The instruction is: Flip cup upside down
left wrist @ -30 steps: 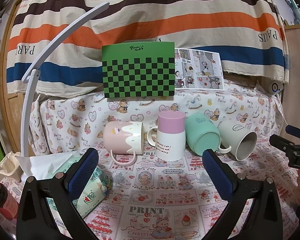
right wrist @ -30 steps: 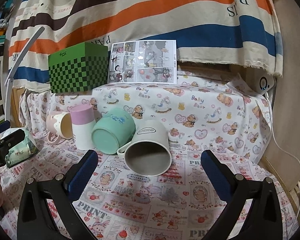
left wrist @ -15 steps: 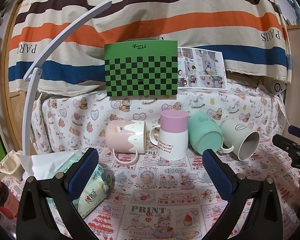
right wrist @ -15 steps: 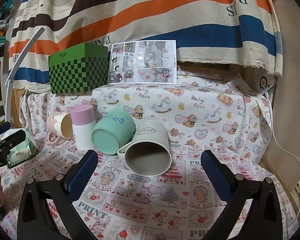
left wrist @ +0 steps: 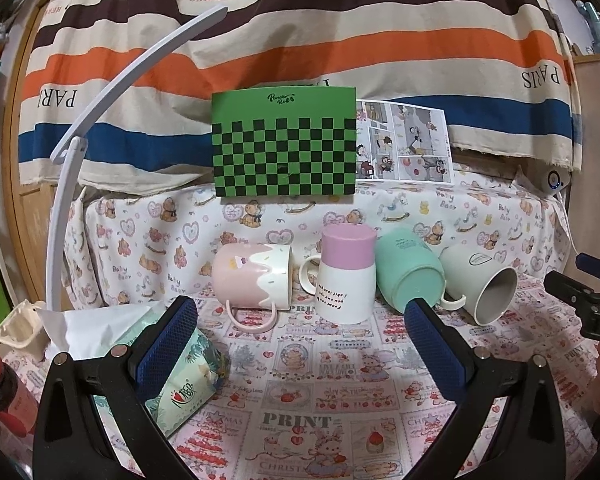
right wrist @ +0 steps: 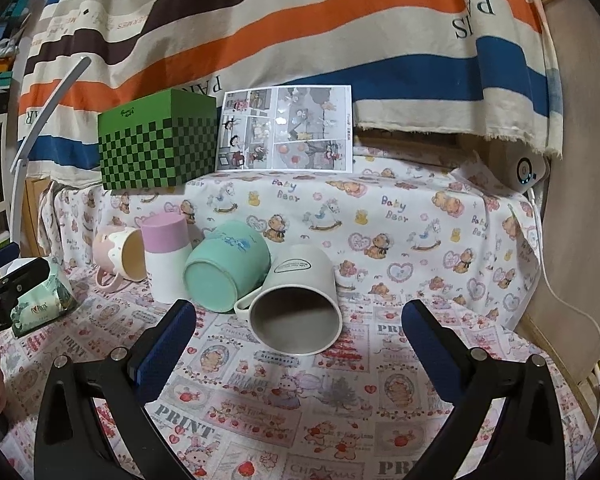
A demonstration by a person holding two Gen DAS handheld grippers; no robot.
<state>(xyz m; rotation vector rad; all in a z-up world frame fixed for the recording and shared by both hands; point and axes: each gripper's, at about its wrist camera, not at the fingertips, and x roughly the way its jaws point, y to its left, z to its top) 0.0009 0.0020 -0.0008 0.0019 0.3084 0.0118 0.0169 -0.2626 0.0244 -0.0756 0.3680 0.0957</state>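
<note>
Several mugs stand in a row on the patterned cloth. A pink-and-cream mug (left wrist: pixel 254 276) (right wrist: pixel 118 254) lies on its side. A white mug with a pink base (left wrist: pixel 346 276) (right wrist: pixel 166 258) stands upside down. A mint mug (left wrist: pixel 410 276) (right wrist: pixel 224 264) lies on its side, base toward me. A pale grey mug (left wrist: pixel 480 286) (right wrist: pixel 300 304) lies on its side, mouth toward the right gripper. My left gripper (left wrist: pixel 300 340) is open and empty, short of the pink-based mug. My right gripper (right wrist: pixel 298 344) is open and empty, just short of the grey mug.
A green checkered box (left wrist: pixel 284 144) and a comic sheet (right wrist: pixel 286 128) stand on the raised ledge behind. A tissue pack (left wrist: pixel 188 380) lies front left, by a red-capped bottle (left wrist: pixel 0 392) and a white lamp arm (left wrist: pixel 100 120). A white cable (right wrist: pixel 572 304) hangs at right.
The left wrist view has shifted a little: the mugs sit slightly further right and higher. The right gripper has barely moved. Both stay open.
</note>
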